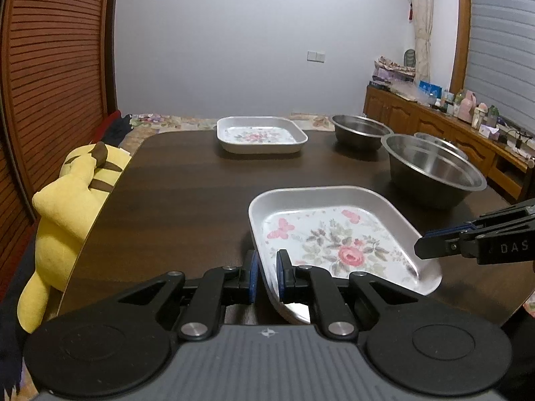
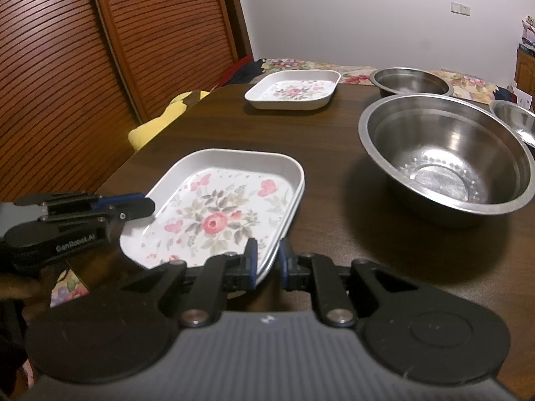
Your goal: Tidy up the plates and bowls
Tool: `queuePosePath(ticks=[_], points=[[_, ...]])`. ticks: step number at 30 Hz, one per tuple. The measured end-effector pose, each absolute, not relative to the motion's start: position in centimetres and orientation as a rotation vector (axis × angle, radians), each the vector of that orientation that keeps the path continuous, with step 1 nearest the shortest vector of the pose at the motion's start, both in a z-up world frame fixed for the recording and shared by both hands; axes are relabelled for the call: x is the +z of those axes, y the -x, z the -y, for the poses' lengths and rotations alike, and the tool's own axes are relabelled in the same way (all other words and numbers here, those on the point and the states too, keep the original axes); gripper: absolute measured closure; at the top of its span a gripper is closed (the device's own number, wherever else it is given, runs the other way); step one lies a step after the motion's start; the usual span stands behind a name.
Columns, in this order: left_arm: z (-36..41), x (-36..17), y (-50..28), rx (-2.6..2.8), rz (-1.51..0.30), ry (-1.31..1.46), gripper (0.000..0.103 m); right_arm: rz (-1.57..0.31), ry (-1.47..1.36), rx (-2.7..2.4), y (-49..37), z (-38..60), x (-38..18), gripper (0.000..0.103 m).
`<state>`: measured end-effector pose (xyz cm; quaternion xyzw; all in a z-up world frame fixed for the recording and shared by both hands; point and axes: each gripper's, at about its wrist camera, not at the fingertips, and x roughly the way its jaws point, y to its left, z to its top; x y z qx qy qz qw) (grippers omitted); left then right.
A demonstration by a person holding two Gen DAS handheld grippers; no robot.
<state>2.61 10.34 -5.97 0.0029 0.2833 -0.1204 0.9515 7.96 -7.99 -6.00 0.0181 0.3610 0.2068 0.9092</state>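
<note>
I am holding the near plate (image 1: pixel 337 240) by two edges, and it is riding tilted just above the table (image 1: pixel 174 187), near its front edge. Starting on the left, my left gripper (image 1: pixel 266 275) is pinching the plate's left rim, jaws nearly closed with the thin wall between the blue pads. In the right wrist view the rim looks doubled, so I am judging this may be two plates nested, though I cannot say for sure. My right gripper (image 2: pixel 267 260) is clamping the opposite rim the same way, jaws almost shut on it. To do this step well, I am thinking both hands should travel together and level, keeping the grip steady so the plate does not twist or slip, and bringing it squarely over the far plate (image 1: pixel 261 133) before lowering it in. Every container is looking empty: the far plate at the back shows only its flower print, and to its right the back bowl (image 1: pixel 360 131), the big bowl (image 1: pixel 434 170) and a small bowl (image 2: pixel 516 122) beyond it hold nothing I can see.
</note>
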Motion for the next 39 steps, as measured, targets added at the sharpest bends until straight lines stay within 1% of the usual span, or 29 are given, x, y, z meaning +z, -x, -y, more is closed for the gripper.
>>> queuePosePath(ticks=[4,9,12,14,16,18,19,20,24,26,33,39], points=[[-10.5,-5.1,-2.4,-0.25,-0.557,0.001,0.09,-0.716,-0.047,0.428,-7.6,8.5,-4.7,0.088],[-10.6,-3.8,-2.6,-0.261,-0.534,0.008,0.09,-0.649,-0.063,0.439,-7.2,9.5,-1.8,0.088],[-10.3,-2.8,-3.0,-0.272,-0.525,-0.018,0.086,-0.604,-0.067,0.444,-7.2,9.9,0.0,0.088],[-10.3,-2.1,-3.4,-0.286,-0.516,-0.025,0.079,-0.577,-0.067,0.448,-7.2,10.2,1.2,0.088],[-10.2,-1.2,-3.9,-0.292,-0.504,-0.028,0.075,-0.552,-0.062,0.447,-7.5,10.4,2.1,0.088],[-10.1,-0.5,-4.5,-0.302,-0.495,-0.036,0.068,-0.533,-0.06,0.442,-7.9,10.5,2.9,0.088],[-10.1,-0.2,-4.7,-0.304,-0.488,-0.042,0.058,-0.527,-0.061,0.441,-8.1,10.6,3.2,0.088],[-10.0,0.2,-4.9,-0.303,-0.477,-0.048,0.051,-0.519,-0.06,0.439,-8.3,10.6,3.6,0.088],[-9.9,1.5,-6.2,-0.308,-0.451,-0.05,0.043,-0.486,-0.043,0.432,-8.7,10.5,4.7,0.088],[-9.8,2.1,-6.8,-0.31,-0.435,-0.044,0.035,-0.476,-0.039,0.428,-9.0,10.5,5.0,0.088],[-9.7,3.2,-9.5,-0.306,-0.414,-0.06,0.033,-0.449,-0.014,0.431,-10.8,10.1,5.8,0.088],[-10.1,3.0,-12.9,-0.285,-0.428,-0.064,0.033,-0.481,0.008,0.448,-14.3,9.4,5.2,0.088]])
